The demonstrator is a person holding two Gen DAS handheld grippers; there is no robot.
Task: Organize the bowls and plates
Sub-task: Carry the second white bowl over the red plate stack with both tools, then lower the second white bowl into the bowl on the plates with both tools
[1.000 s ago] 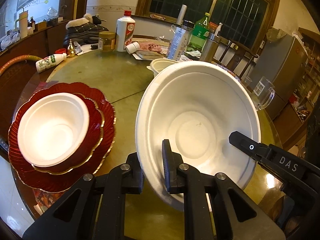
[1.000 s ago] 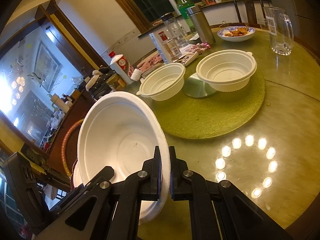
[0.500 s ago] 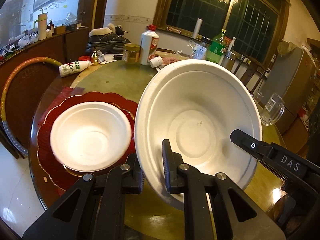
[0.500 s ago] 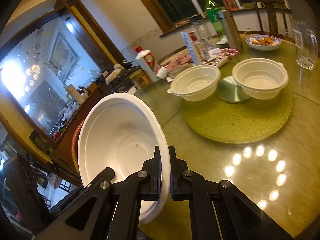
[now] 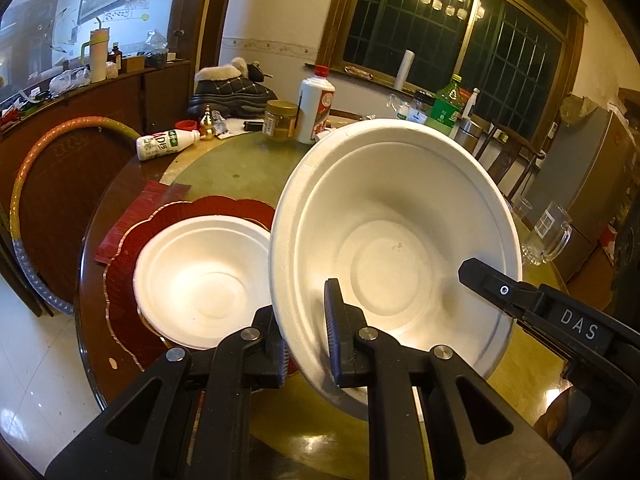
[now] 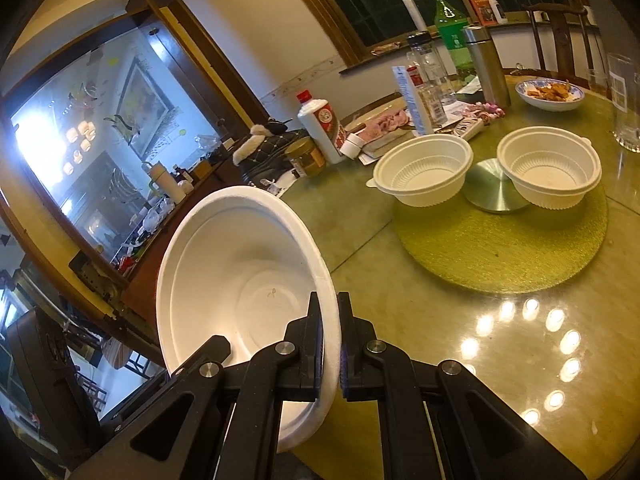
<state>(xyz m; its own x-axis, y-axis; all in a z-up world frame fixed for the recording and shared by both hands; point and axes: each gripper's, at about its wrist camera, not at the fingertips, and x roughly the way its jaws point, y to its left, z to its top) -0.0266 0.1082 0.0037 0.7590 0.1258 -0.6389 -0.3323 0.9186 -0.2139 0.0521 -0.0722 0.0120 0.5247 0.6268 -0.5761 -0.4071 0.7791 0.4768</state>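
Both grippers hold one large white paper bowl [image 5: 392, 248], tilted above the table. My left gripper [image 5: 306, 320] is shut on its near rim. My right gripper [image 6: 330, 328] is shut on the opposite rim of the same bowl [image 6: 240, 280], and its fingers [image 5: 492, 284] show in the left wrist view. To the left, a second white bowl [image 5: 204, 276] sits on stacked red scalloped plates [image 5: 128, 232]. Two ribbed white plastic bowls [image 6: 424, 174] [image 6: 550, 170] stand on a green round mat [image 6: 500, 252].
The round table [image 6: 460, 352] carries bottles [image 5: 316, 108], a jar [image 5: 280, 120], a steel flask [image 6: 484, 64], a dish of food [image 6: 550, 94], a glass mug [image 5: 546, 236] and a metal disc [image 6: 492, 192]. A dark sideboard [image 5: 80, 120] stands left.
The held bowl and both grippers have risen and drawn back toward the table's near edge. The red plates with their bowl now lie closer under the held bowl's left rim.
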